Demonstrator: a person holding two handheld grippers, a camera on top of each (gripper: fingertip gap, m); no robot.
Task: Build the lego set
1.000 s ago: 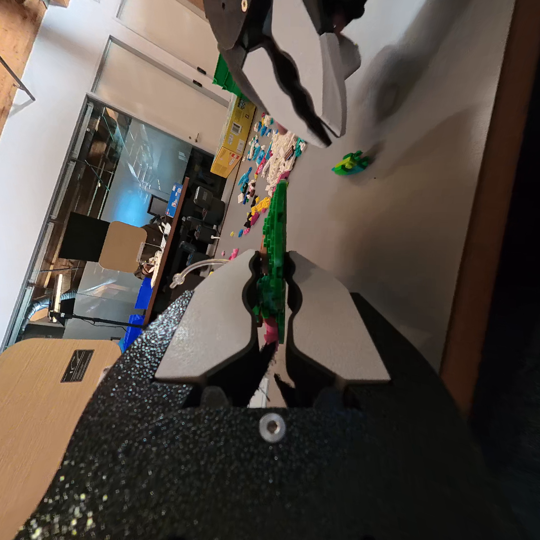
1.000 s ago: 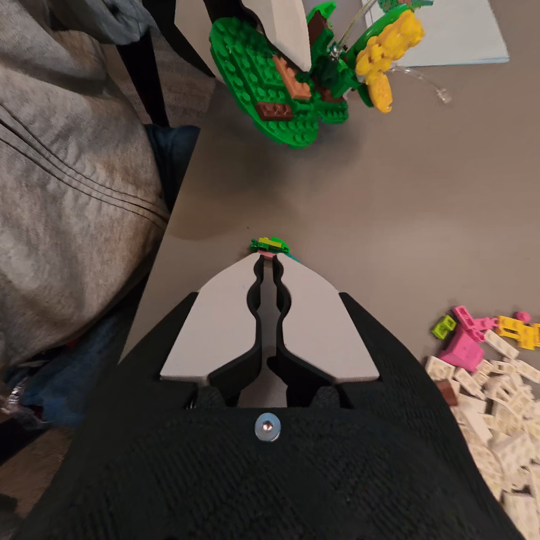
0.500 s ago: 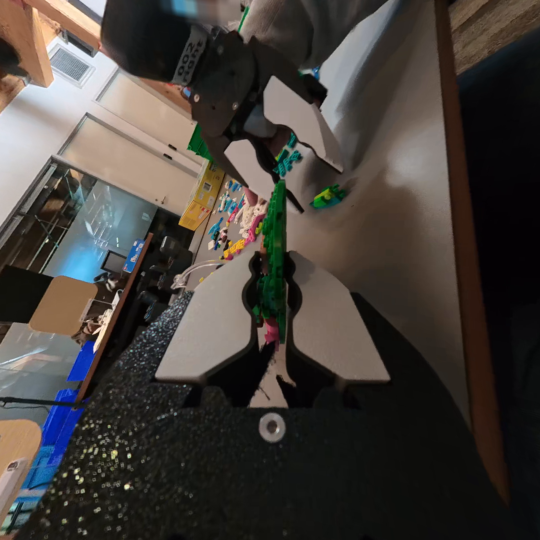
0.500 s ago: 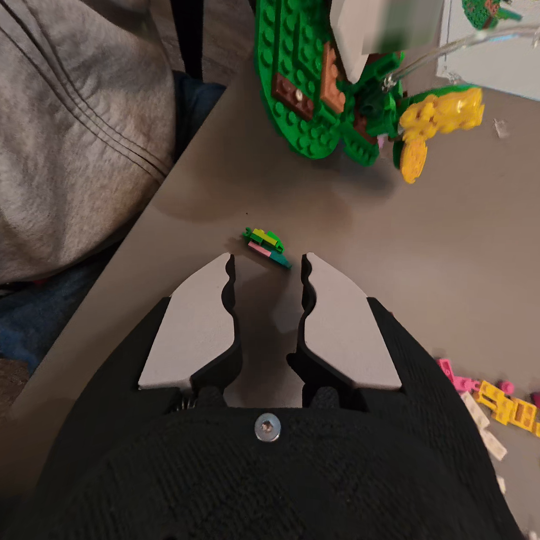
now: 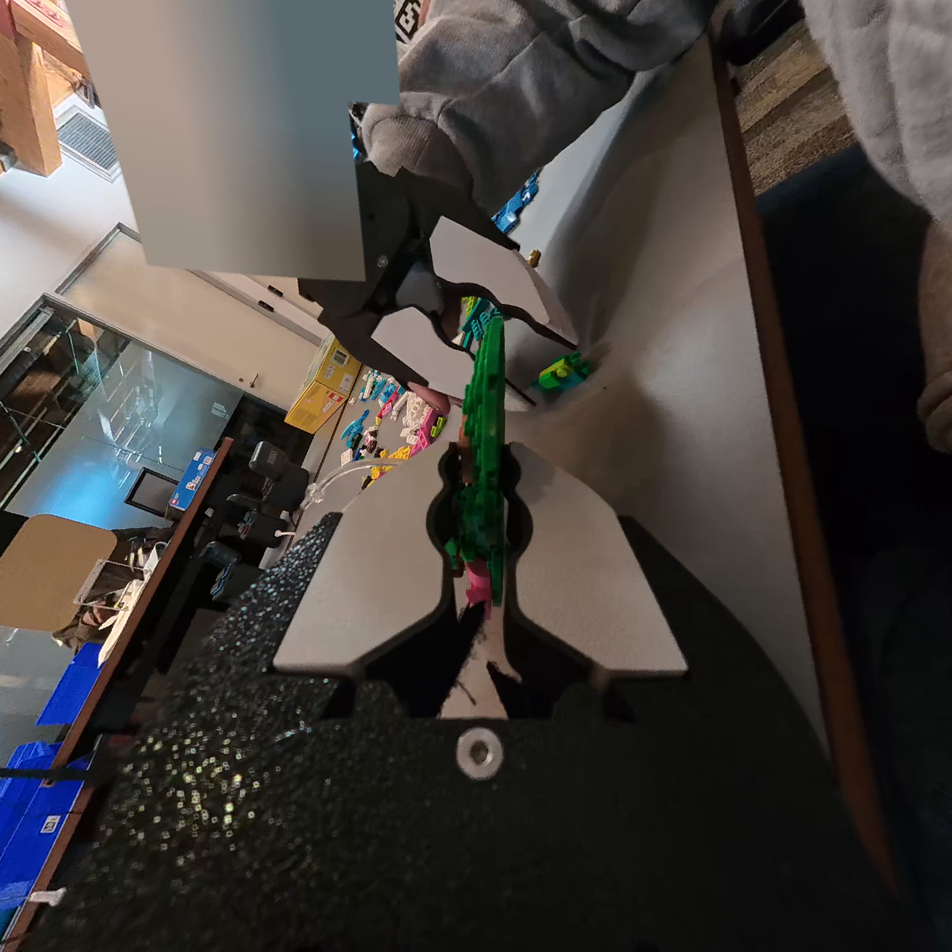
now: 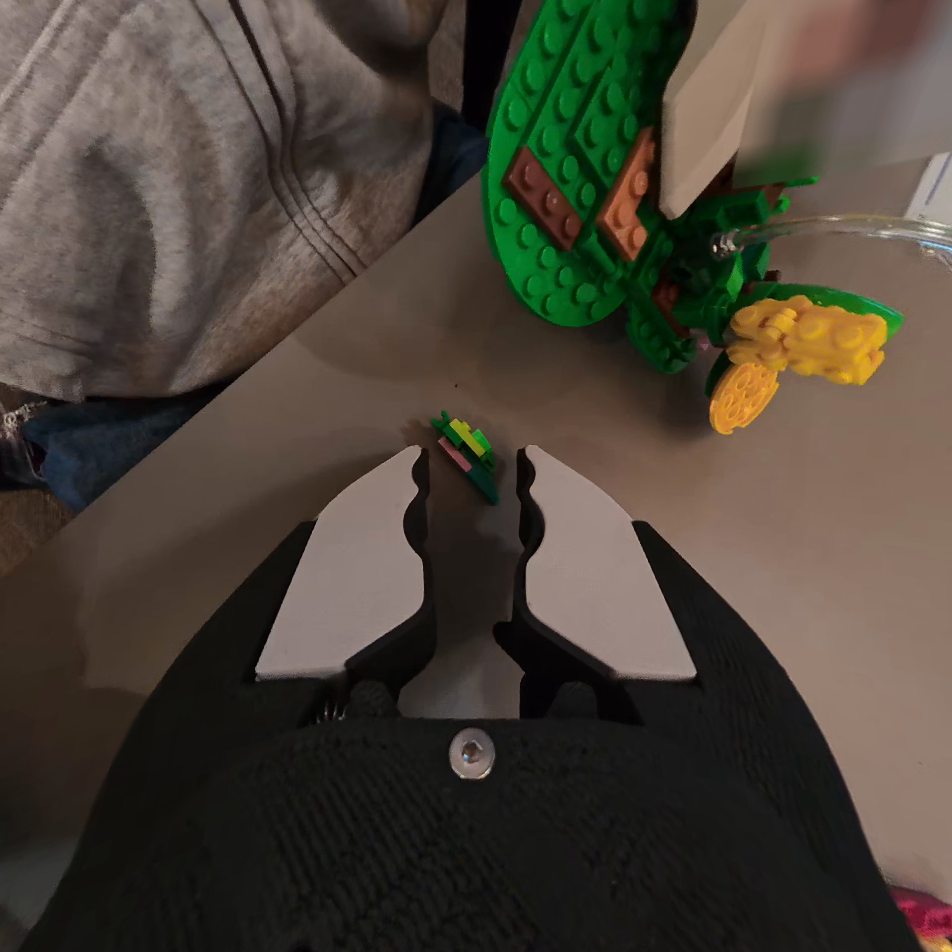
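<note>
Lower and narrower than half a second ago, the right gripper (image 6: pixel 470 449) straddles, untouching, the small brick piece (image 6: pixel 468 453) lying aslant between its fingertips; the left gripper (image 5: pixel 481 453) clamps the green brick plate (image 5: pixel 484 412).

Bare table (image 6: pixel 669 515) — green brick model (image 6: pixel 556 170) ahead

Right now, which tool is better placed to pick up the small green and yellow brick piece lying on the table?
Right. The right tool is open with the small brick piece between its fingertips, untouched. The left tool is shut on the green brick build.

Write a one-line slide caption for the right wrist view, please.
Open right gripper straddles a small brick piece on the table.
</note>
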